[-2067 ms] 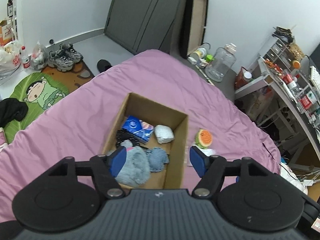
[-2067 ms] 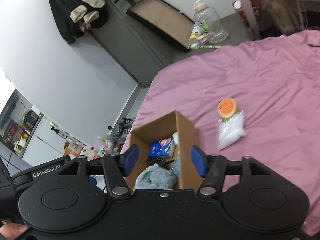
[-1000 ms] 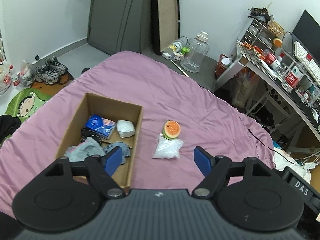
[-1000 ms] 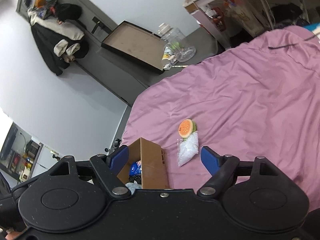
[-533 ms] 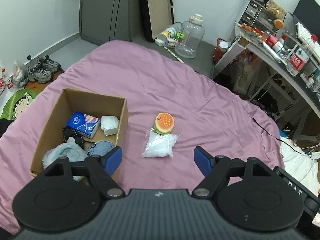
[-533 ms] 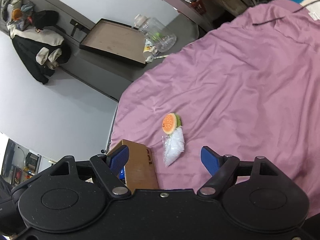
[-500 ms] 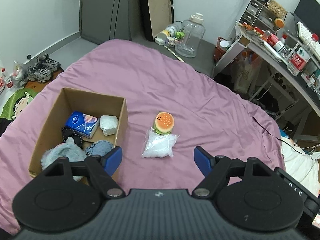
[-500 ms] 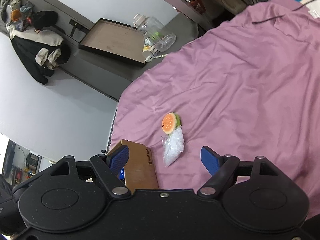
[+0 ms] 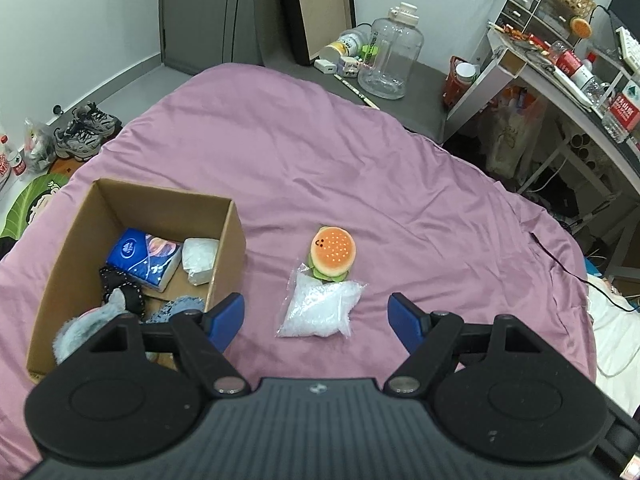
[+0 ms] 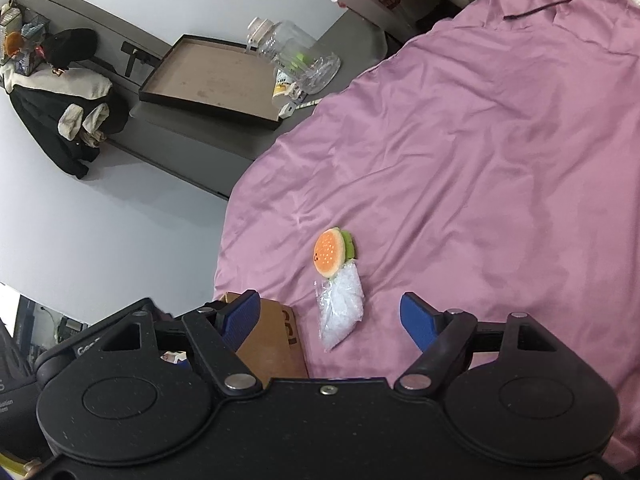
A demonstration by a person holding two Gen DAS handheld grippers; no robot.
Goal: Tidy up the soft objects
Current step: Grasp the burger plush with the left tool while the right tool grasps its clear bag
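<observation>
An open cardboard box (image 9: 230, 236) sits on the purple bed at the left. It holds a blue tissue pack (image 9: 144, 258), a white wad (image 9: 200, 258), a black item and grey-blue plush pieces (image 9: 80, 330). A plush hamburger (image 9: 333, 253) and a clear bag of white filling (image 9: 320, 310) lie on the bed right of the box; both also show in the right wrist view, the hamburger (image 10: 331, 257) and the bag (image 10: 340, 310). My left gripper (image 9: 316, 318) is open and empty above the bag. My right gripper (image 10: 330, 318) is open and empty, with the box corner (image 10: 276, 336) by its left finger.
The purple bedspread (image 9: 320, 168) spreads wide around the objects. Beyond the bed are a large clear jug (image 9: 390, 58), a desk with clutter (image 9: 560, 72), shoes (image 9: 86, 132) on the floor, and a framed board (image 10: 208, 80) against the wall. A black cable (image 9: 560, 260) lies at the bed's right edge.
Both grippers have pulled back from the box and swung right, so the hamburger and the bag now sit between their fingers. Both stay open and empty.
</observation>
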